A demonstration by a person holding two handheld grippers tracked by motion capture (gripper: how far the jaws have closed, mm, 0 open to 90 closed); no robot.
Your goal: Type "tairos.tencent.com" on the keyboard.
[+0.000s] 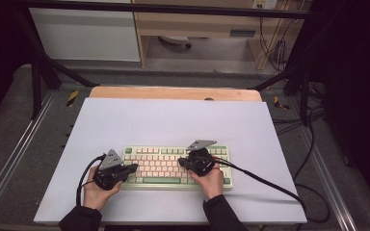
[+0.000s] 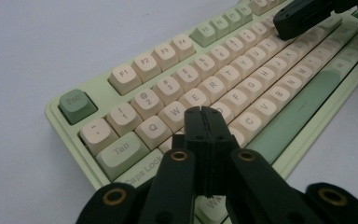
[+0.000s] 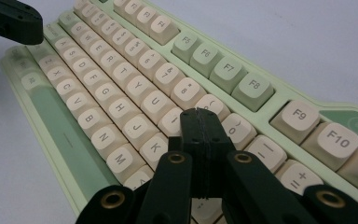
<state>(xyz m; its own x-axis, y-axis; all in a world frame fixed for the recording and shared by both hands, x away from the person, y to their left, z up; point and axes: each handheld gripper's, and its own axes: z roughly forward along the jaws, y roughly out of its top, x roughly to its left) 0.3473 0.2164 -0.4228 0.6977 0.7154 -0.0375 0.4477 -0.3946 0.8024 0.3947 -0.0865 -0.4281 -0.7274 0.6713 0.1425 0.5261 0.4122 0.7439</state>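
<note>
Keyboard on white tabletop under clenched, empty left gripper and right gripper.

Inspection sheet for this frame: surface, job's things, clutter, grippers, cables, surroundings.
Surface: white sheet over a wooden table.
Job's things: green and cream keyboard, flat on the sheet.
Clutter: nothing seen.
Grippers: left gripper shut, tips over the keys near W and E; right gripper shut, tips over the keys near I and O.
Cables: one black cable trails from each gripper.
Surroundings: dark frame, cabinet behind, loose wires at right.
</note>
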